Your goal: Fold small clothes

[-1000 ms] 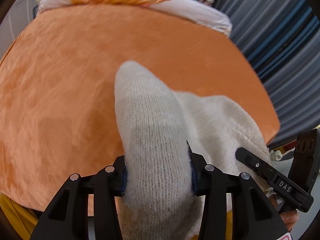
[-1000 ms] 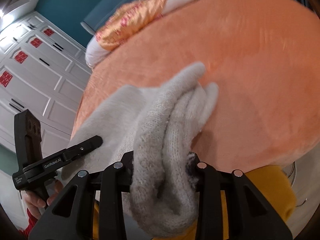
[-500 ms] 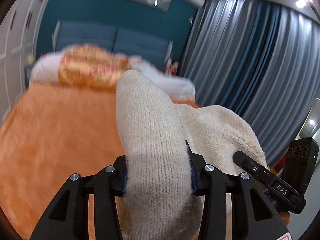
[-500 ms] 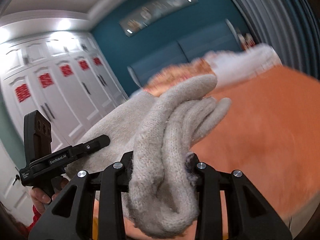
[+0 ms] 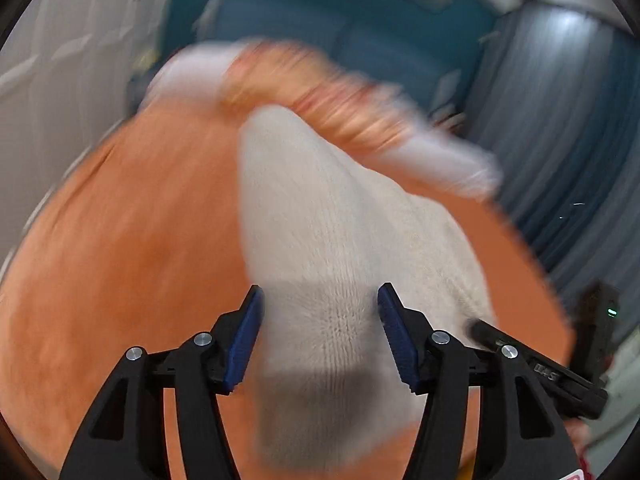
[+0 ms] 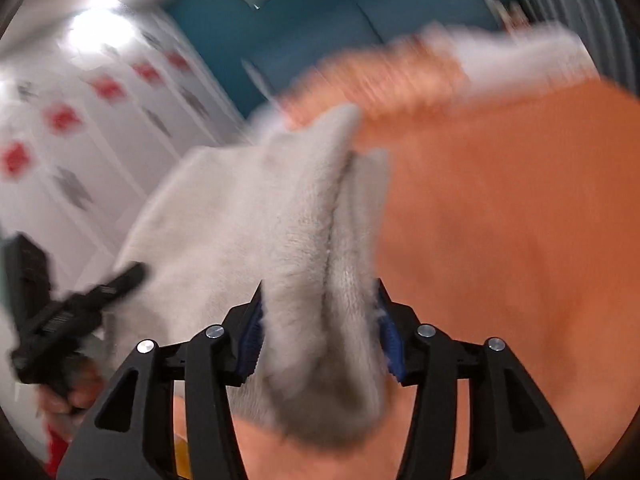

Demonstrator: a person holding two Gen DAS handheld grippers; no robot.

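Above the orange bed (image 5: 120,264), each gripper (image 5: 320,332) (image 6: 318,332) clamps a soft, light knit (image 5: 320,216), best pinched at edges.

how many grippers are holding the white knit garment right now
2. The left gripper clamps one bunched edge of the white knit garment, and the right gripper clamps another folded edge, both above the orange bedspread. Motion blur hides finer detail.

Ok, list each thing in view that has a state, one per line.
Left gripper: shut on the knit garment's corner.
Right gripper: shut on the bunched other corner.
Knit garment: cream, held up between both grippers, blurred.
Orange bedspread: spread over the bed.
Pillows: at the bed's head, blurred.
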